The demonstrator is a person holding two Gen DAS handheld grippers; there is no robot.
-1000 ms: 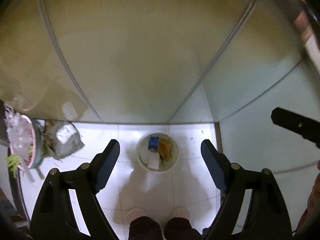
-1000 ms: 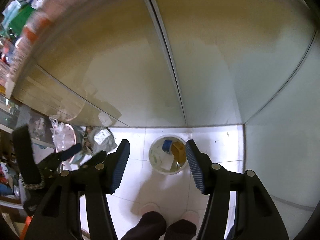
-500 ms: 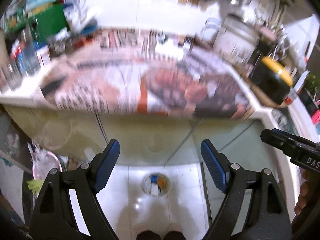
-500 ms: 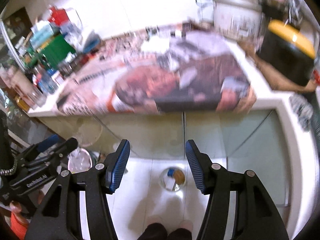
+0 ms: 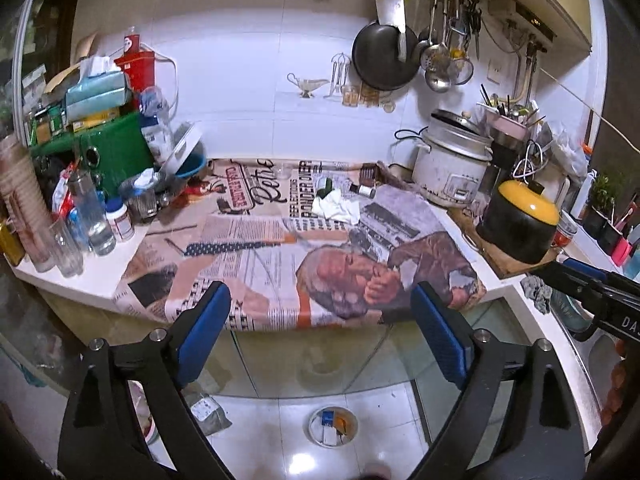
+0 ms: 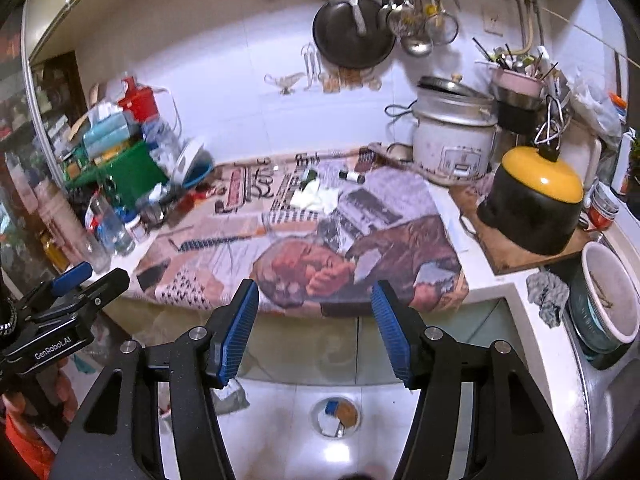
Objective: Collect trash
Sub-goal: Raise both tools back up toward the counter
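Swinging up from the floor bin, both views now take in the desk. Left claw and right claw spread, empty. Crumpled tissue lies far-centre on the newspaper, likely the next pickup; bin sits below, near the cabinets.

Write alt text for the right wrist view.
The open right gripper hangs empty before a newspaper-covered counter with crumpled white tissue on it. A small trash bin sits on the floor below; the left gripper shows at left.
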